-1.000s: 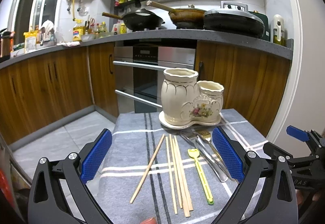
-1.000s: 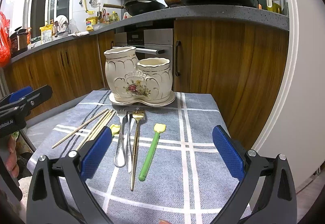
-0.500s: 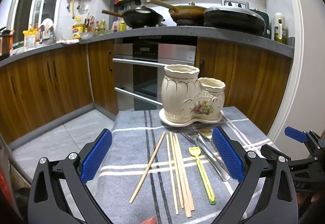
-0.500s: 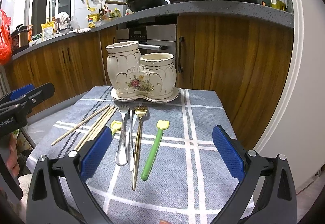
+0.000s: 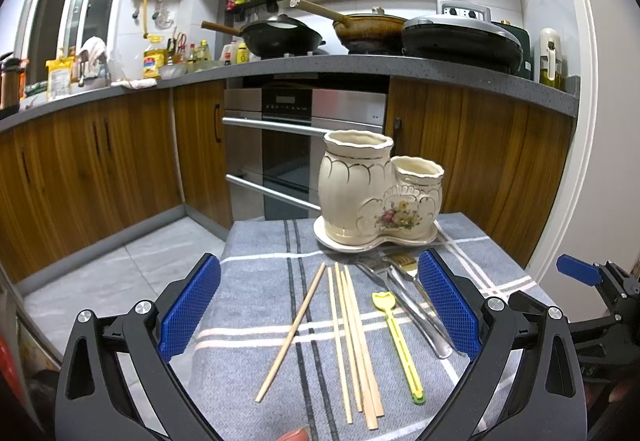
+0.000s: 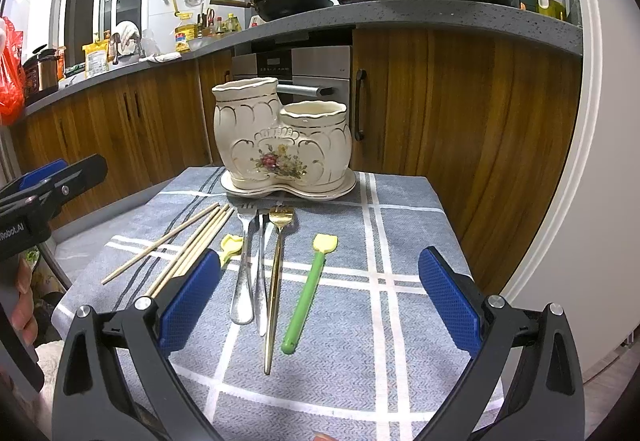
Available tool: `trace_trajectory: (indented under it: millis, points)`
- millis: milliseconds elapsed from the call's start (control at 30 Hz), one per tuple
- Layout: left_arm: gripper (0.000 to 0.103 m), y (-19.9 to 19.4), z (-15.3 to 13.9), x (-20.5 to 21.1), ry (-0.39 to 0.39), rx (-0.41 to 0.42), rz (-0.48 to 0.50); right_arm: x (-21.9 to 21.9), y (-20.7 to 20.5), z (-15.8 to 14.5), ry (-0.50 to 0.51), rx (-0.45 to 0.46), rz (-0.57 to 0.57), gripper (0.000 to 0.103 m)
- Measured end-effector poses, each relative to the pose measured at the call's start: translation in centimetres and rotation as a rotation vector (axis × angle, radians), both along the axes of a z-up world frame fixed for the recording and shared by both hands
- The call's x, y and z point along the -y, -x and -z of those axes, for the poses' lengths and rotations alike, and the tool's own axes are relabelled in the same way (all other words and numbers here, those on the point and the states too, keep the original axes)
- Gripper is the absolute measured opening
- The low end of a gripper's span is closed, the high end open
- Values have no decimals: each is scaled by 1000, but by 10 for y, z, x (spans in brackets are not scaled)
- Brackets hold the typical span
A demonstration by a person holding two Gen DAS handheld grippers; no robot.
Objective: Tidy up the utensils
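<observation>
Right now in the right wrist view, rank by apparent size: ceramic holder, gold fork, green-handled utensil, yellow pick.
1. ceramic holder
2. gold fork, longest utensil
3. green-handled utensil
4. yellow pick, unsure: a blue finger pad partly hides it

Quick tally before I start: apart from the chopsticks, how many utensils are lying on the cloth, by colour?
Silver utensils: 2
Gold fork: 1
Yellow plastic fork: 1
Green-handled utensil: 1
Total: 5
</observation>
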State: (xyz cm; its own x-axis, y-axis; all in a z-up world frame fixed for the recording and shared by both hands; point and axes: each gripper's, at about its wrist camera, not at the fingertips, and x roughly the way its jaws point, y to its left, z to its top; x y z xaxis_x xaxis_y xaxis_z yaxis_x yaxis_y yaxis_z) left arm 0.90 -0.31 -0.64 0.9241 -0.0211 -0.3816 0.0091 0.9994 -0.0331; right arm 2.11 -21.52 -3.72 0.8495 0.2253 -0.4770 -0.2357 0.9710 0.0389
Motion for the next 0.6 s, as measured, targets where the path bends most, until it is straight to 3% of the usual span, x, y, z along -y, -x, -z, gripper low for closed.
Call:
trace_trajectory:
  millis: [600]
  points:
    - [98, 1, 0, -1, 1, 0, 1, 0, -2, 5, 1, -12, -2, 98]
